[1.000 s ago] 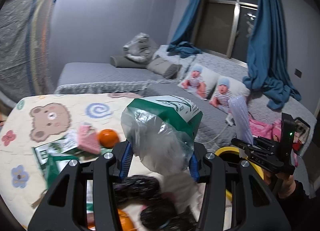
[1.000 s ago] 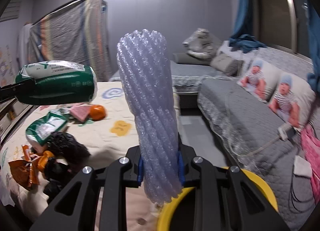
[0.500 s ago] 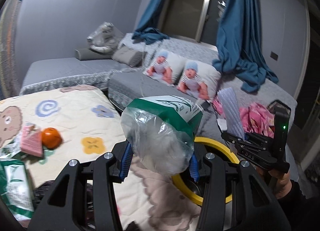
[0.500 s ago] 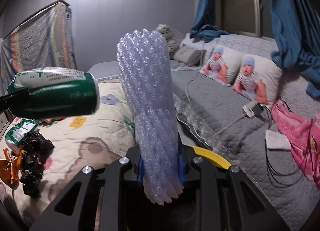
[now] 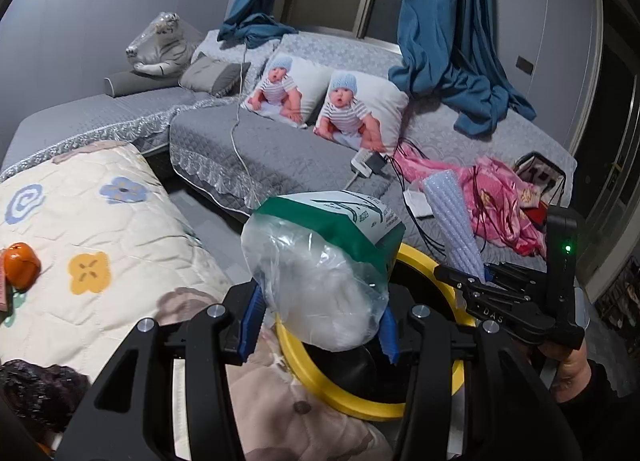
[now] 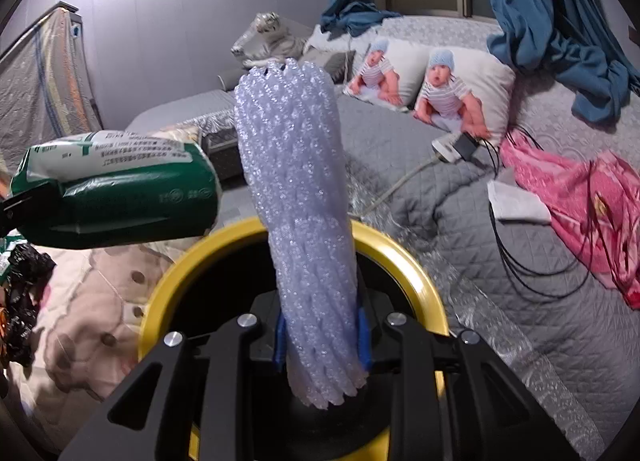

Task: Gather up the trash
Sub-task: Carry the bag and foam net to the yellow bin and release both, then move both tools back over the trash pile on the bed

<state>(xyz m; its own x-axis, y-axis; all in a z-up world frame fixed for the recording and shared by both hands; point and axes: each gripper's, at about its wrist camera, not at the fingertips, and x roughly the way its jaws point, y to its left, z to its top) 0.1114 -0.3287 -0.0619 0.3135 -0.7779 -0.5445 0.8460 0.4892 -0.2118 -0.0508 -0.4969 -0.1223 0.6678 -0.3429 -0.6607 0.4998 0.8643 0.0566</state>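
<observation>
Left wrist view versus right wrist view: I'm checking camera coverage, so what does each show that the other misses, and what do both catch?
Only the left wrist view shows the orange fruit on the cartoon quilt, plus the right gripper seen from outside and the hand holding it. Only the right wrist view shows the covered rack against the wall. Both show the green-and-clear bag in the left gripper, the white foam net sleeve in the right, and the yellow-rimmed bin below.

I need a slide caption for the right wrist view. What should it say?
Right gripper clamps a white foam net sleeve above the yellow-rimmed bin; green-and-clear bag alongside.
</observation>
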